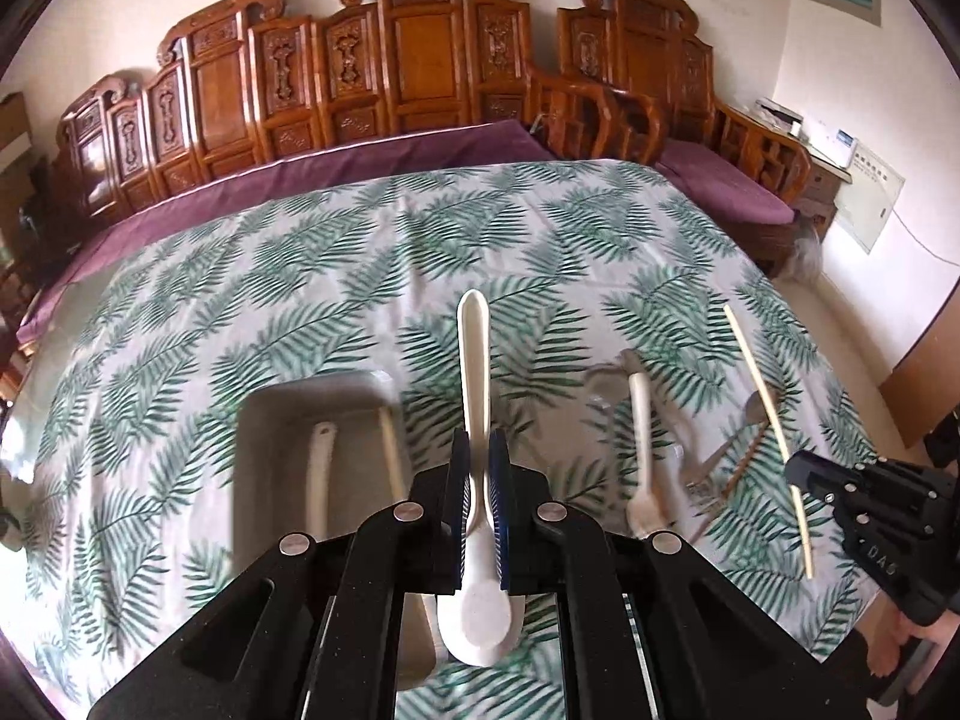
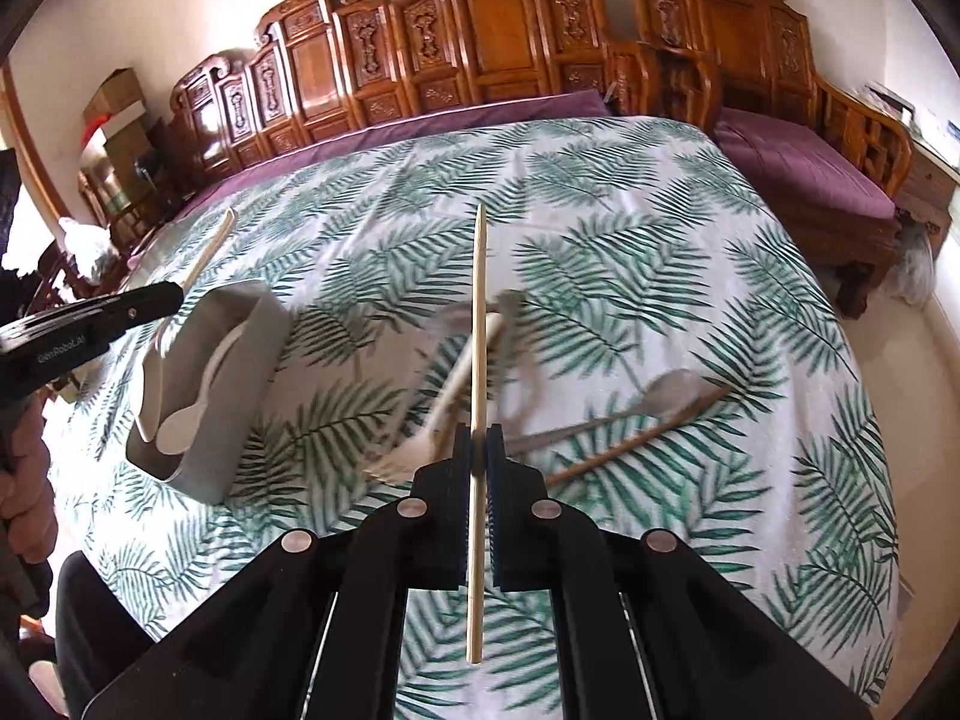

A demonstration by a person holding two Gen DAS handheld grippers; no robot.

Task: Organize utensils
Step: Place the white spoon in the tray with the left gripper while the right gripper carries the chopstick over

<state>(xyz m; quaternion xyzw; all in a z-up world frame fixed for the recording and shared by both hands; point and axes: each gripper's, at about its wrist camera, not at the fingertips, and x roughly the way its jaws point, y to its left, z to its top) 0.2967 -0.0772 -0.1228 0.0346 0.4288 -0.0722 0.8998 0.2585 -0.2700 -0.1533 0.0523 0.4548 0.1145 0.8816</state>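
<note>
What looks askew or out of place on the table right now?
Nothing is spilled or broken. The loose pile right of the grey tray is untidy: a metal spoon and a brown chopstick lie crossed, and a white spoon lies slanted beside them. The left gripper holds a white spoon; the right gripper holds a pale chopstick.

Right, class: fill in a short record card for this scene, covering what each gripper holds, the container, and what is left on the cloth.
left gripper: shut on a white spoon
right gripper: shut on a pale chopstick
container: grey bin, one white spoon inside
loose on cloth: metal spoon, brown chopstick, more blurred cutlery
surface: leaf-print cloth
</note>
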